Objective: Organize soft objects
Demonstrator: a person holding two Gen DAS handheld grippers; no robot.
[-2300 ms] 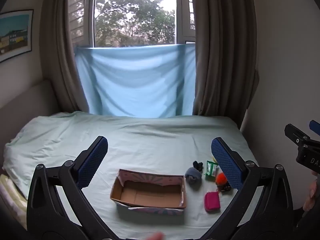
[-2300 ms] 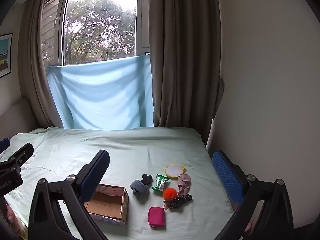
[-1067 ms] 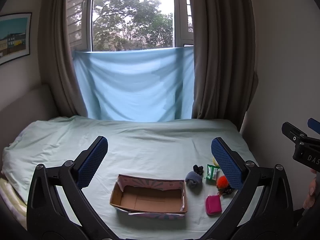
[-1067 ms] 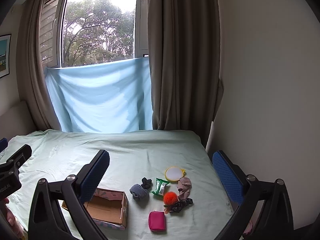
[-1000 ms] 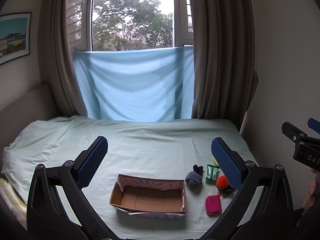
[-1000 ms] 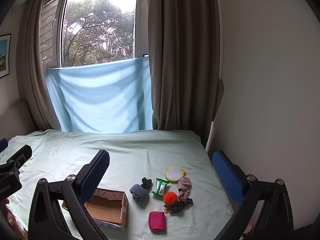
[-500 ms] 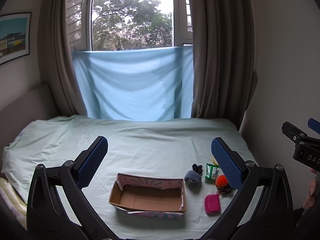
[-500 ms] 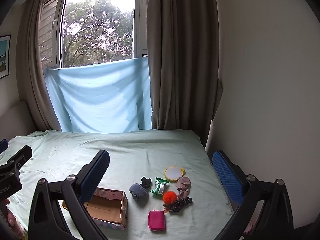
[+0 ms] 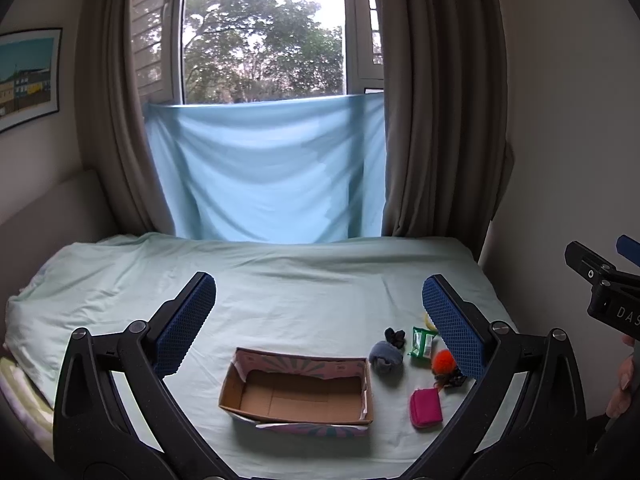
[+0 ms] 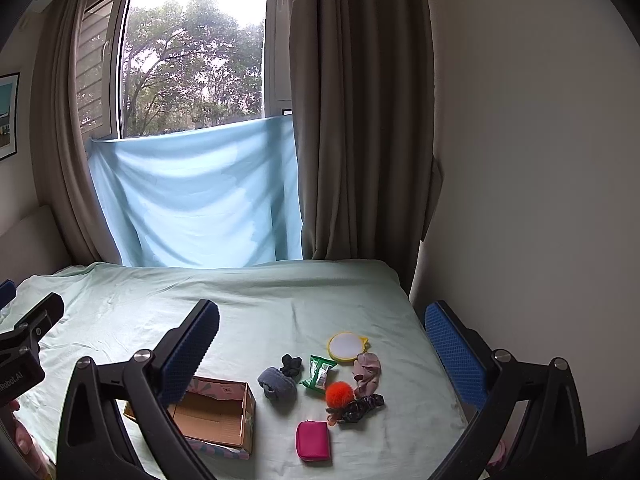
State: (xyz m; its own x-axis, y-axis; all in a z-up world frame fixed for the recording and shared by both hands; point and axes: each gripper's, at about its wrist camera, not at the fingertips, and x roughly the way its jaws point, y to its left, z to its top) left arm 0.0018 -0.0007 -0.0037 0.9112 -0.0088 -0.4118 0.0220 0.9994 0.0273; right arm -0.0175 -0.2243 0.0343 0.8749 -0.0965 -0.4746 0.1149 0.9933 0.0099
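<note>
An empty cardboard box (image 9: pixel 298 394) (image 10: pixel 216 412) lies on the pale green bed. To its right lie a grey sock ball (image 9: pixel 385 354) (image 10: pixel 277 385), a black scrunchie (image 10: pixel 291 365), a green packet (image 10: pixel 318 372), an orange pompom (image 10: pixel 339 394), a dark patterned scrunchie (image 10: pixel 362 405), a pink cloth (image 10: pixel 366 372), a magenta pouch (image 9: pixel 425 407) (image 10: pixel 313 440) and a round yellow-rimmed mirror (image 10: pixel 346 346). My left gripper (image 9: pixel 320 320) is open and empty above the box. My right gripper (image 10: pixel 322 344) is open and empty above the objects.
The bed (image 9: pixel 280 280) runs back to a window with brown curtains (image 10: pixel 360 120) and a blue sheet (image 9: pixel 264 168). A white wall (image 10: pixel 540 160) borders the bed's right side. A framed picture (image 9: pixel 28 76) hangs on the left wall.
Both views have shifted only slightly; the box and objects stay where they were. Both grippers remain open.
</note>
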